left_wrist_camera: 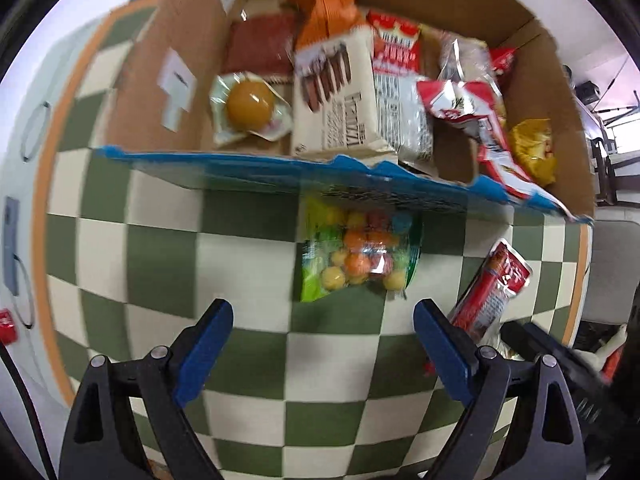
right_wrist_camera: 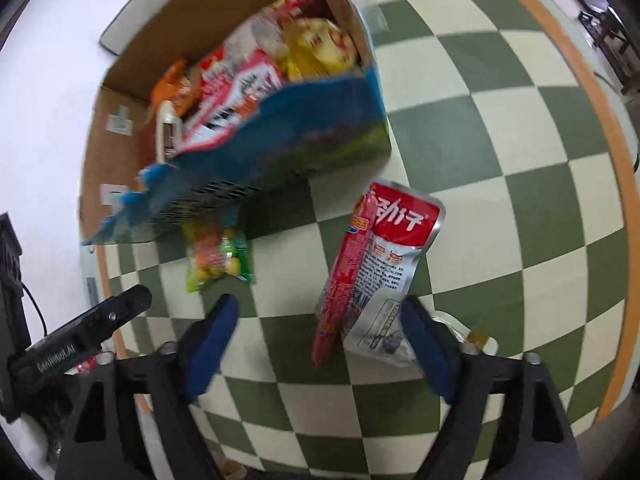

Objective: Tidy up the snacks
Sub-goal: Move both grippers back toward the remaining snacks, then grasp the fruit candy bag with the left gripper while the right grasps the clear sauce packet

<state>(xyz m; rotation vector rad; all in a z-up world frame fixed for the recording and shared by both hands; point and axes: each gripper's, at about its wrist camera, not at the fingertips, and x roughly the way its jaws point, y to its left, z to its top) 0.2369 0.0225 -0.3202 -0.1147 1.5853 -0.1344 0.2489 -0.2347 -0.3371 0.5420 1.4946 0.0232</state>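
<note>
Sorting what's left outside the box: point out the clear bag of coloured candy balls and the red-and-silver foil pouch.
Clear bag of coloured candy balls (left_wrist_camera: 356,256), left wrist view, on the candies at its middle.
Red-and-silver foil pouch (right_wrist_camera: 394,236), right wrist view, on its red upper panel.

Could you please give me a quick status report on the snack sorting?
Left gripper open, right gripper open, both empty. Clear green bag of coloured candy balls and red-and-silver foil pouch lie outside blue-fronted cardboard box. Nothing blocking.
</note>
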